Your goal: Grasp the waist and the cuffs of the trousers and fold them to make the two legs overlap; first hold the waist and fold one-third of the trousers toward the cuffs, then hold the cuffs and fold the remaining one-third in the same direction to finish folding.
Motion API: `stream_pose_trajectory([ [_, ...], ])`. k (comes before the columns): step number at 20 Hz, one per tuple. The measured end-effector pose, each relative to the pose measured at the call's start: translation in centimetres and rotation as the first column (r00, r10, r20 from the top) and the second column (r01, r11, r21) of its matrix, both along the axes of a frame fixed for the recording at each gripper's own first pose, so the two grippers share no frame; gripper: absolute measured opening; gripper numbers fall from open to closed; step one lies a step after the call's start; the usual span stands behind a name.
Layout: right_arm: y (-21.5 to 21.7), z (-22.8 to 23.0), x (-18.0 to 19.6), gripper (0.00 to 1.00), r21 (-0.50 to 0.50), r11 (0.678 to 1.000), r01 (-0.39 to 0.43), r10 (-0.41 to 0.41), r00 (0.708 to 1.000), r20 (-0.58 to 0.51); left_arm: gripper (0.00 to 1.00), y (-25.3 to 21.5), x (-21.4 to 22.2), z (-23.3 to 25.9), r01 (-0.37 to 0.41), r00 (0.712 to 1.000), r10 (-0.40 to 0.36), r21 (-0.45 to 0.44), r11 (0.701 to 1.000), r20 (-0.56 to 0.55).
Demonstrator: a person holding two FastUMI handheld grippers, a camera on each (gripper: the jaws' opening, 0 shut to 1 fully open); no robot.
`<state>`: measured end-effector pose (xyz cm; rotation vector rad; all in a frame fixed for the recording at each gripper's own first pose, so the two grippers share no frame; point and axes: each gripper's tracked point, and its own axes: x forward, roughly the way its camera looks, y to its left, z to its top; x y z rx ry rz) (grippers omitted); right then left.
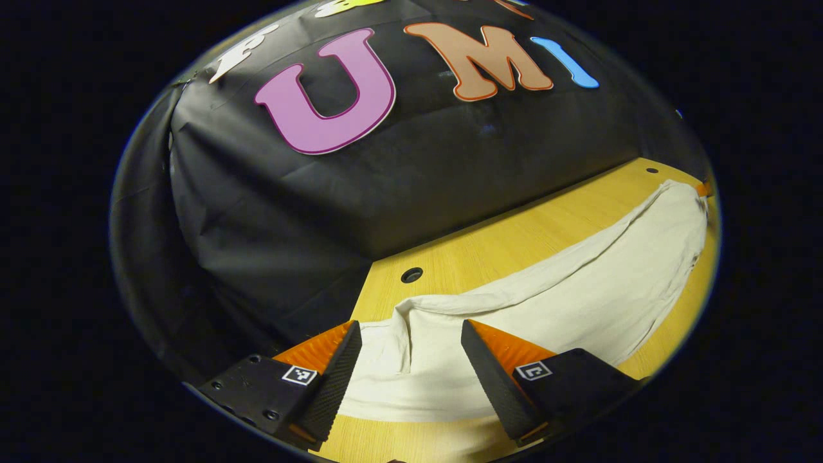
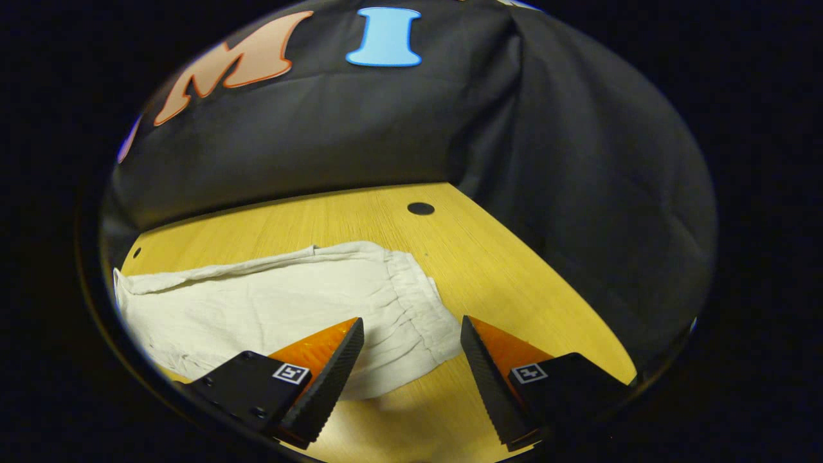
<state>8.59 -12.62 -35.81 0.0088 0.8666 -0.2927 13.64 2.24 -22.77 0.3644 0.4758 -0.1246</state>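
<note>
Both tools gape wide, gripping nothing: left tool [image 1: 411,370] over one end of the trousers, right tool [image 2: 411,366] over the gathered waist; one wooden tabletop [image 1: 514,241] carries one pair of cream trousers [image 1: 578,289] lying flat; two round holes [image 1: 411,274] visible, no readable writing

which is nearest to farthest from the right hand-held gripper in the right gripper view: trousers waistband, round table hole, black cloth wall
1. The gathered waistband of the cream cloth trousers, just ahead of the open right hand-held gripper and between its fingers.
2. The round dark hole in the yellow wooden table, farther ahead, past the waistband.
3. The black cloth wall, behind the table's far edge.
</note>
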Motion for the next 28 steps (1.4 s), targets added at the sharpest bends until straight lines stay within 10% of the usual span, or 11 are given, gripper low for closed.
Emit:
stream_pose_trajectory([
  [10,0.4,-2.0,-1.5,0.92,0.115,0.961,0.253,-0.241,0.964,-0.109,0.96,-0.4,0.1,0.5,0.017,1.0,-0.017,-0.015,1.0,-0.005],
  [14,0.7,-2.0,-1.3,0.17,0.196,0.943,0.27,-0.244,0.958,-0.149,0.96,-0.5,-0.1,0.6,0.012,1.0,-0.012,-0.025,1.0,-0.007],
  [15,0.5,-2.0,-1.2,0.12,0.2,0.942,0.269,-0.242,0.959,-0.148,0.95,-0.6,-0.3,0.6,0.007,1.0,-0.007,-0.03,1.0,-0.008],
  [28,1.3,10.0,0.9,0.14,0.232,0.971,-0.054,0.008,0.98,0.197,0.96,1.5,-2.8,1.3,-0.139,0.99,0.139,-0.165,0.976,-0.017],
])
